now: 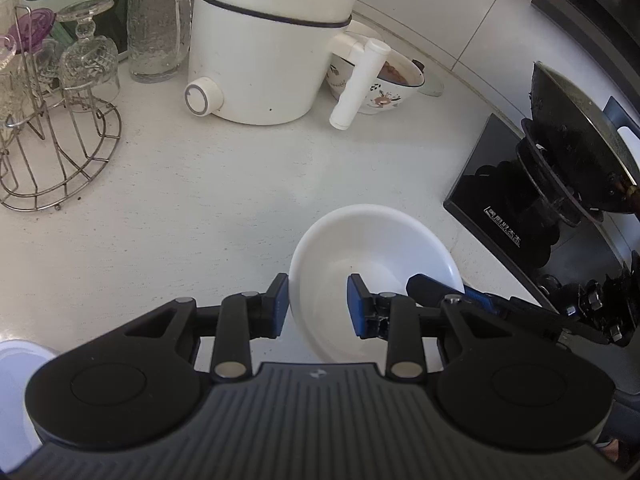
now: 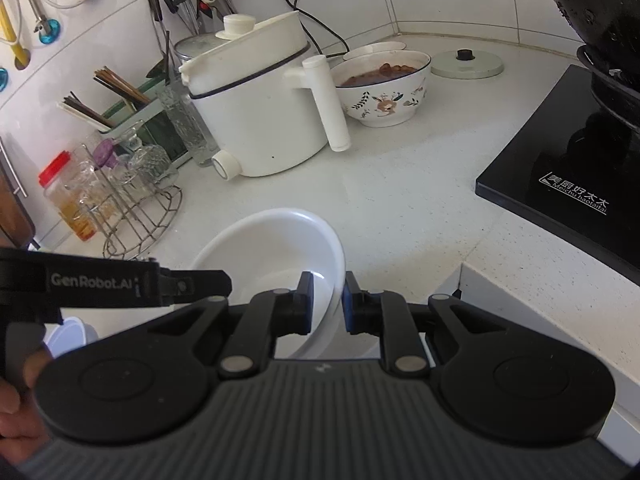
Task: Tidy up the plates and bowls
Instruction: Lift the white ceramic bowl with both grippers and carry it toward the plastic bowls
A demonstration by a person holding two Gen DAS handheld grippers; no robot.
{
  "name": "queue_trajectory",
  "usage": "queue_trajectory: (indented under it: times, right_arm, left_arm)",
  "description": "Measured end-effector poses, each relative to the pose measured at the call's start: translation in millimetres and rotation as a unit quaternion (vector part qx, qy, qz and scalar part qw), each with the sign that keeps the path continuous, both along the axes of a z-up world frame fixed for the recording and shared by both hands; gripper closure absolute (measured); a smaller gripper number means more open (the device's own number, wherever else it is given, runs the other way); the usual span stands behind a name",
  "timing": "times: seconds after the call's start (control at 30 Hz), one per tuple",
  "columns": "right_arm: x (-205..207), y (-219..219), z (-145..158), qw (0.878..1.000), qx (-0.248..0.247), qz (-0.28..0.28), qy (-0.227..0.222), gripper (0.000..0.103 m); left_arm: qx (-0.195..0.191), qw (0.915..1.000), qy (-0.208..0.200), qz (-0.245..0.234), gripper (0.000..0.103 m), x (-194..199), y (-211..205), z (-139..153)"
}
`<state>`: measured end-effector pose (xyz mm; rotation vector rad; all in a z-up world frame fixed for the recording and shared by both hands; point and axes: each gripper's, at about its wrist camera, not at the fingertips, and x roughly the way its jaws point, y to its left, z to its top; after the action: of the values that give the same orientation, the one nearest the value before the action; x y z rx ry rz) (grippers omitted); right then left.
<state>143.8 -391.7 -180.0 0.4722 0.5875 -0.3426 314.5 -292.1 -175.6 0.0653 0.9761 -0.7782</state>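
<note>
A plain white bowl (image 1: 372, 256) sits low in the middle of both views, over the pale speckled counter (image 1: 224, 200). My left gripper (image 1: 318, 306) is shut on its left wall, one blue pad outside and the other inside. My right gripper (image 2: 328, 300) is shut on the right rim of the same bowl (image 2: 272, 248). In the left wrist view the right gripper (image 1: 426, 286) reaches into the bowl from the right. The left gripper (image 2: 200, 284) comes in from the left in the right wrist view. I cannot tell whether the bowl rests on the counter or hangs just above it.
Behind stand a white electric pot (image 1: 264, 60), a flowered bowl (image 2: 384, 92) of brown food, a pale green lid (image 2: 468, 65) and a wire rack (image 1: 60, 152) of glasses. A black cooktop (image 2: 560, 184) with a wok (image 1: 576, 136) lies right. A white container (image 1: 16, 380) sits lower left.
</note>
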Motion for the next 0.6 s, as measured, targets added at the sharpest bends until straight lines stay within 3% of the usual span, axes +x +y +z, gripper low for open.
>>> queue_trajectory:
  times: [0.6]
  right_arm:
    - [-3.2, 34.4, 71.4, 0.999, 0.017, 0.045, 0.003, 0.085]
  left_arm:
    - [-0.002, 0.9990, -0.007, 0.045, 0.067, -15.2, 46.6, 87.9]
